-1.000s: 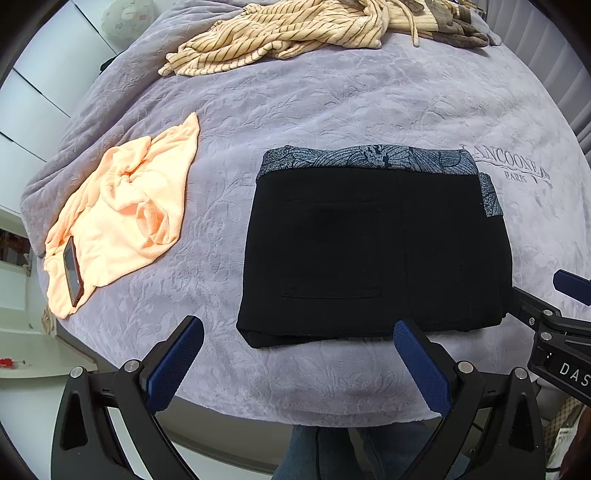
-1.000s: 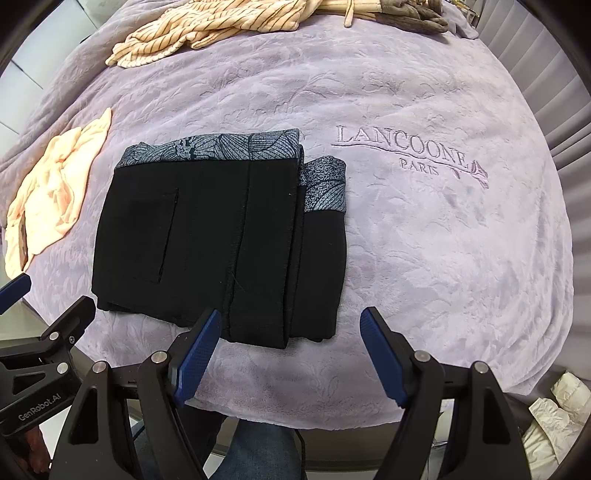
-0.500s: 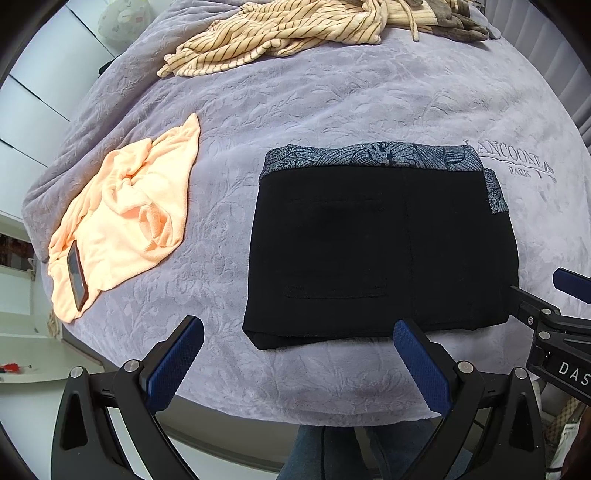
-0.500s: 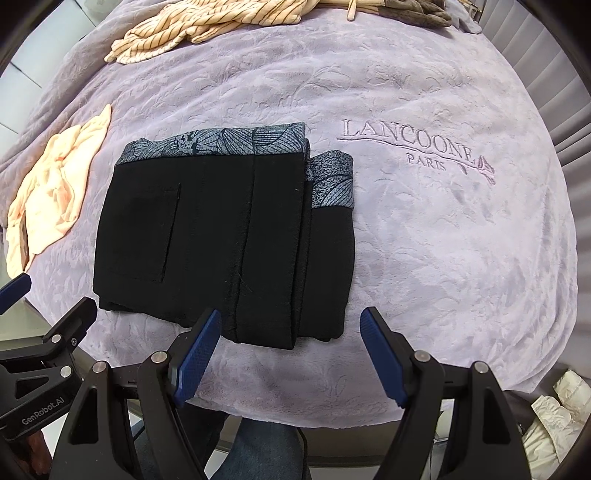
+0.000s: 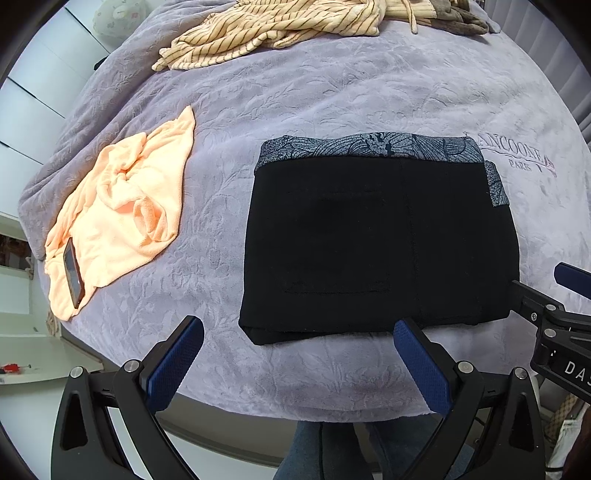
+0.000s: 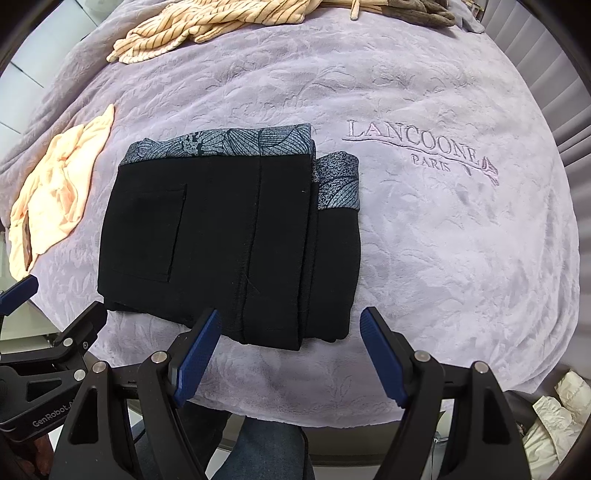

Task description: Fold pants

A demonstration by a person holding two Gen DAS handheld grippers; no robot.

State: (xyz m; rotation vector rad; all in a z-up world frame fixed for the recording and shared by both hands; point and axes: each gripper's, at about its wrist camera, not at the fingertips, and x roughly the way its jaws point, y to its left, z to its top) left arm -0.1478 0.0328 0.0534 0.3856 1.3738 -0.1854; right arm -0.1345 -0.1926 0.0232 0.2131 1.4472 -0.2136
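We look down on the pants (image 5: 376,240), a black folded packet lying flat on the blanket (image 5: 332,92), its patterned waistband (image 5: 369,147) on the far edge and its near edge close to the blanket's front rim. Taking the pants as our landmark, the shirt (image 5: 122,218) lies well to their left with a phone (image 5: 72,275) on its near corner, and the striped garment (image 5: 273,26) lies well beyond them. The left gripper (image 5: 295,358) hovers just in front of the pants' near edge, jaws spread wide and holding nothing; the right gripper (image 6: 290,347) hovers likewise in front of their near right corner, jaws wide and empty. The packet's long axis runs left to right, across the line along which both grippers point. A narrower layer (image 6: 338,240) juts out on the pants' right side, and we judge the right gripper the nearer to it. We judge the folding nearly complete; any further fold would carry one side across that long axis.
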